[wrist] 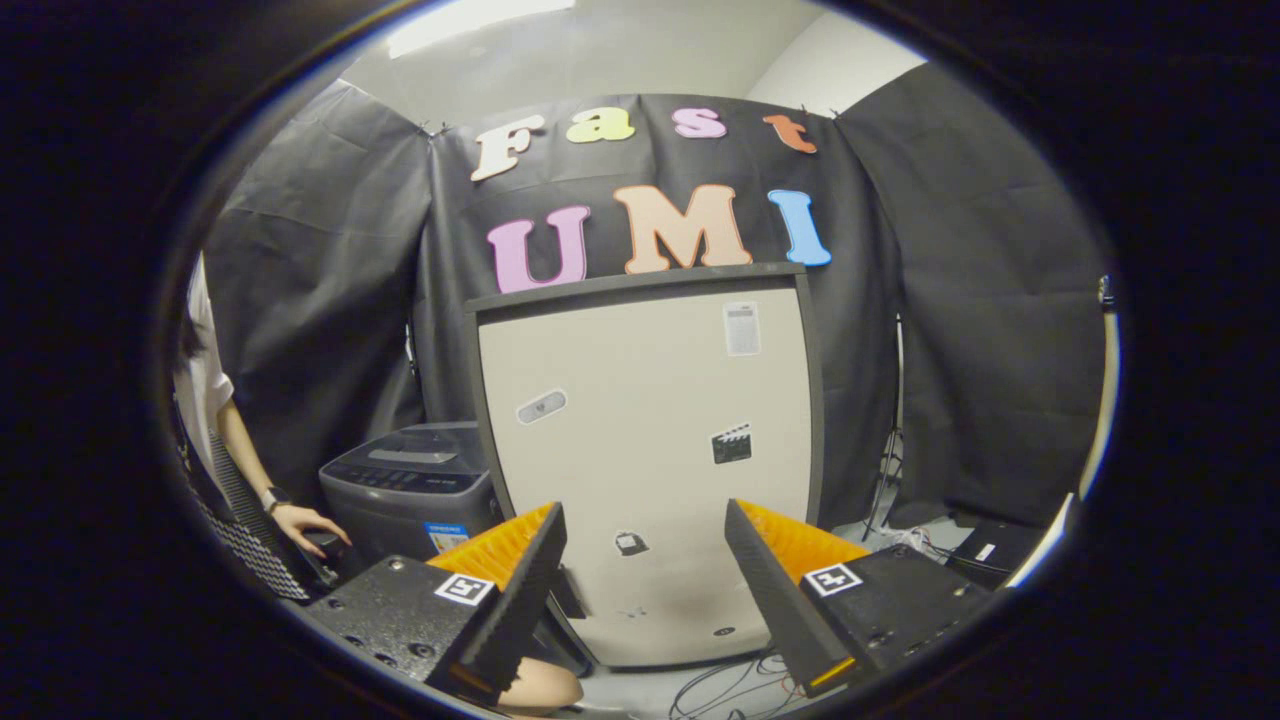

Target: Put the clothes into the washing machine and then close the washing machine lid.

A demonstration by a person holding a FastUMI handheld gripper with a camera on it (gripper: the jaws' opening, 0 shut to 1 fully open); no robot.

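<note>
Between my fingers: nothing, gripper [645, 560] spread wide | ahead: upright beige panel [650, 450] | beyond, beside it: washing machine [410, 490], lid down, person's hand [305, 525] close | clothes unseen; I'd locate them before reaching.

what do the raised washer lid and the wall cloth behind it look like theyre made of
Raised lid: looks like smooth matte beige plastic in a dark grey frame, an even sheen with stickers lying flat on it, though it could be painted metal. Wall cloth: thin black woven fabric, with creases and hanging folds. Gripper open, holding nothing.
</note>
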